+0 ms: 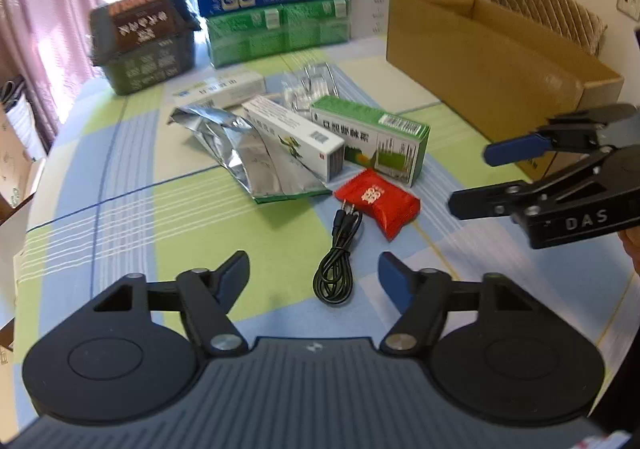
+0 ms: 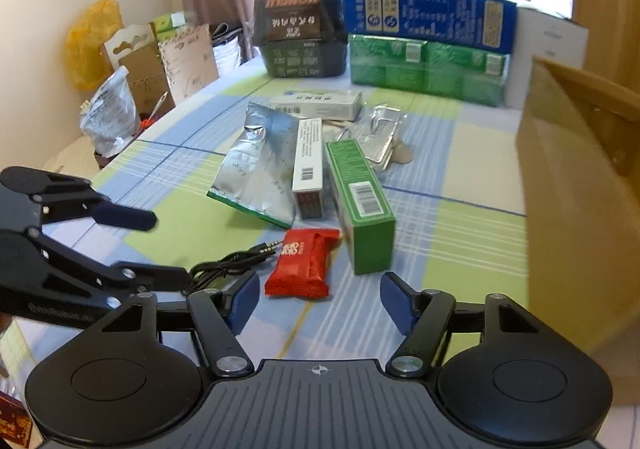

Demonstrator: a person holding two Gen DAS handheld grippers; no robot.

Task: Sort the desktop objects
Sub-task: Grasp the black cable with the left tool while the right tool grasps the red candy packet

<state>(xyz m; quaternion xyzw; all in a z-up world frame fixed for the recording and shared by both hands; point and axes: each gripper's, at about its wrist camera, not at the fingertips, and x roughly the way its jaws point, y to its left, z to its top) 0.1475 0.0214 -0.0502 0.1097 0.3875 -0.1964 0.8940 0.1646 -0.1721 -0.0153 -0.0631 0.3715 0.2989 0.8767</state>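
Note:
A pile lies mid-table: a silver foil pouch (image 1: 248,153), a white box (image 1: 296,137), a green box (image 1: 372,141), a red snack packet (image 1: 378,203), a coiled black audio cable (image 1: 336,273), a far white box (image 1: 224,89) and clear blister packs (image 1: 312,85). My left gripper (image 1: 314,277) is open and empty, its fingers either side of the cable coil. My right gripper (image 2: 316,301) is open and empty, just short of the red packet (image 2: 304,261) and the green box (image 2: 360,201). Each gripper shows in the other's view, right (image 1: 468,177), left (image 2: 168,249).
An open cardboard box (image 1: 480,61) stands at the right. Stacked blue and green cartons (image 1: 276,5) and a dark basket (image 1: 144,41) stand at the back. Bags and cardboard (image 2: 120,89) sit beyond the table's left edge. The checked cloth (image 1: 120,209) covers the table.

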